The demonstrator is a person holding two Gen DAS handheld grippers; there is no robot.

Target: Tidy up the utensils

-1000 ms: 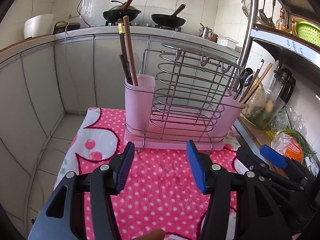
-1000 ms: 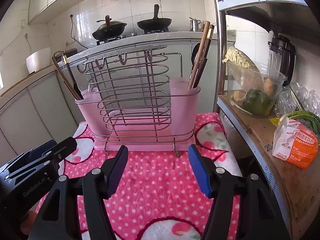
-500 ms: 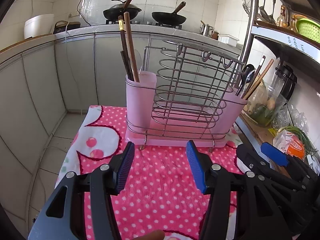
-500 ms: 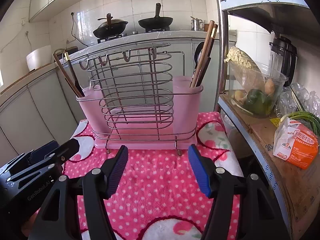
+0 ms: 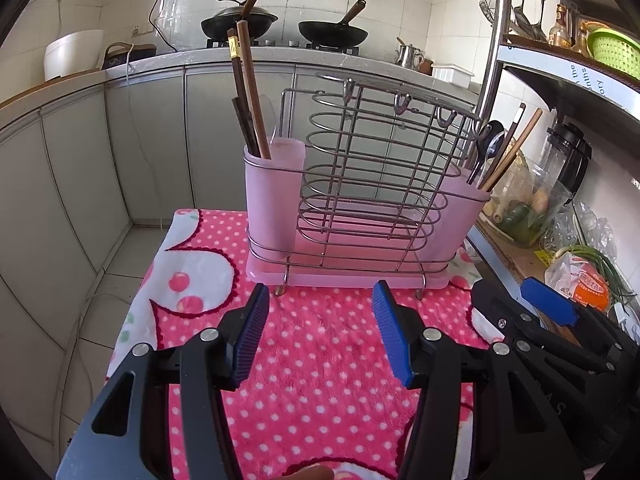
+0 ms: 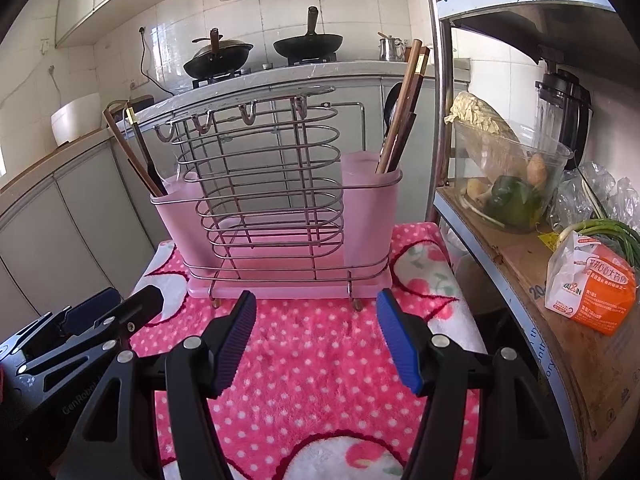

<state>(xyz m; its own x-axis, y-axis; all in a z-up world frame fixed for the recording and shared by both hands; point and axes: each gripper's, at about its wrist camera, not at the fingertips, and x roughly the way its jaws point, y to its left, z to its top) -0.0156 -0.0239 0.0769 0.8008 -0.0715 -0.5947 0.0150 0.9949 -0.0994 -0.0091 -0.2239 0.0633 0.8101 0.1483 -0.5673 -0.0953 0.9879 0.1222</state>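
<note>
My left gripper (image 5: 320, 336) and my right gripper (image 6: 316, 340) both hang over the pink towel with white dots (image 5: 320, 360), and both have the jaws wide apart with nothing between the blue pads. I hold no utensil in either one.

The thing of the task, the wire rack with 2 pale pink plastic cups (image 5: 360, 208), stands upright on the far part of the towel, just beyond my fingertips. In its left cup (image 5: 272, 196) I see the dark wooden chopsticks (image 5: 248, 92) standing nearly straight. In its right cup (image 6: 372, 208) there are more brown chopsticks (image 6: 404, 104) together with a black spoon (image 5: 490, 144), all leaning outward.

I see no loose utensil on the towel or near the rack, so I judge the sorting is either nearly finished or it means moving pieces between the 2 cups. What may be left is the right cup, where spoon and chopsticks are mixed, but this I cannot tell for sure
</note>
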